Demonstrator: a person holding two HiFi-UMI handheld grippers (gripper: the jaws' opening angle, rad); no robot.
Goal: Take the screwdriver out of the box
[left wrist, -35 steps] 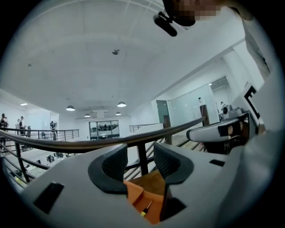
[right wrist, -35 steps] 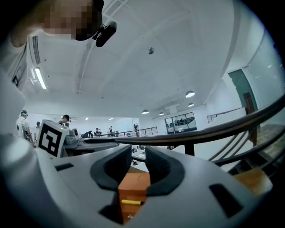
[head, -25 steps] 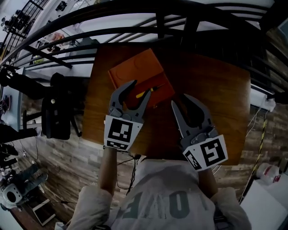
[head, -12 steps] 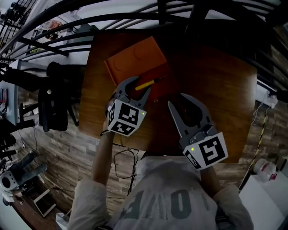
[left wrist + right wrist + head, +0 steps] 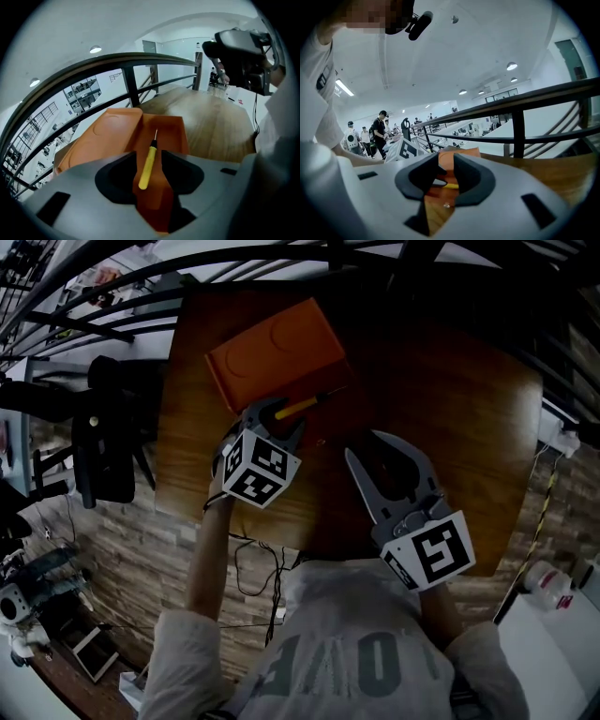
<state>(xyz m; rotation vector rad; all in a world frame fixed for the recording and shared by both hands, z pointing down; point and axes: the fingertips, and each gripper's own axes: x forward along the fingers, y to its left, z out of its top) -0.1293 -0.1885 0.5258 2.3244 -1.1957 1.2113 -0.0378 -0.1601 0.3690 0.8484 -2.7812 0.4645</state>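
The screwdriver [image 5: 149, 161] lies in the open tray of the orange box [image 5: 112, 129], yellow handle toward the camera and thin metal tip pointing away. Nothing has been lifted yet, so the task looks to be at the reach-in stage: the grasp, the lift and the carry clear of the box are all left to do.

The left gripper [image 5: 277, 416] is down over the box with its jaws apart on either side of the handle. A sliver of orange shows on each side of the handle, so I judge they have not closed on it. The right gripper [image 5: 364, 444] sits at lower right of centre over the bare wooden surface [image 5: 450, 409], jaws moderately open and holding nothing.

The head view gives the layout: the box at upper left of the surface, its lid folded out to the far side, and both grippers at once. It hides how the handle sits between the left jaws. The left gripper view shows that plainly. The right gripper view offers only a distant strip of yellow against orange seen through its own gap.
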